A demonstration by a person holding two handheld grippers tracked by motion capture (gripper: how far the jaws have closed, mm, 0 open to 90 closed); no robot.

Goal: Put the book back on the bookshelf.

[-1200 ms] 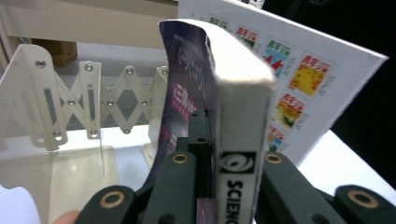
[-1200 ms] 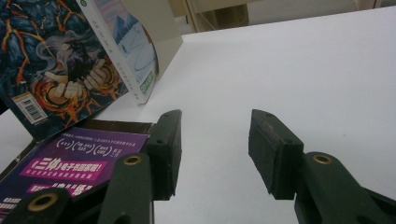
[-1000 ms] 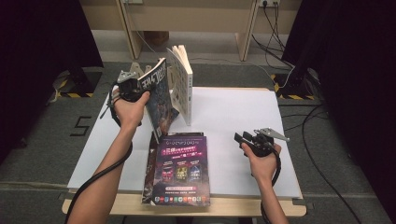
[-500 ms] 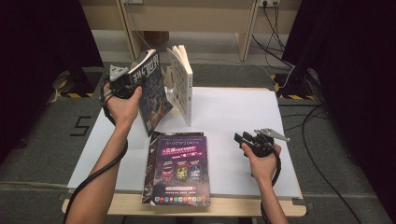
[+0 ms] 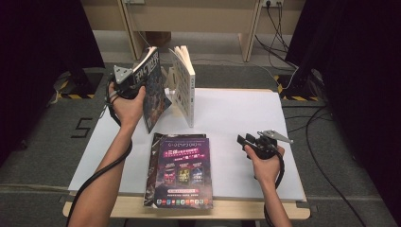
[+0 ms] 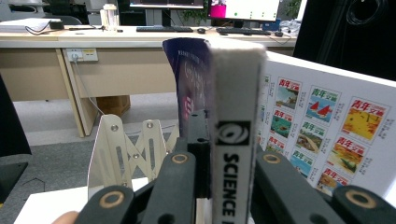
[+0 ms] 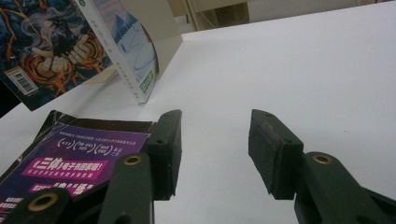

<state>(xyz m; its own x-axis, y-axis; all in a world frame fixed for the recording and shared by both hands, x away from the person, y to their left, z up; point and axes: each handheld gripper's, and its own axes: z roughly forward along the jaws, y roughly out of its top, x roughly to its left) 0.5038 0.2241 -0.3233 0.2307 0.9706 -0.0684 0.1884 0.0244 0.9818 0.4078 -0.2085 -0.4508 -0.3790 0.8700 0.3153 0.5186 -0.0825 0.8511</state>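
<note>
Now the left gripper point(image 5: 128, 84), clamped on the magazine point(image 5: 152, 90), has lifted it nearly upright beside the white book point(image 5: 183, 85), probably heading for the rack point(image 6: 122, 148), while the right gripper point(image 5: 249, 142) rests open on the table point(image 5: 236, 111).

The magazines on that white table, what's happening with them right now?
A person is shelving magazines. The left claw is clamped on a dark blue illustrated magazine, holding it upright above the white table, right beside a white-covered magazine already standing in the cream metal folding rack. A stack of purple-covered magazines lies flat at the near edge. The right claw rests open and empty over the table, jaws apart.
</note>
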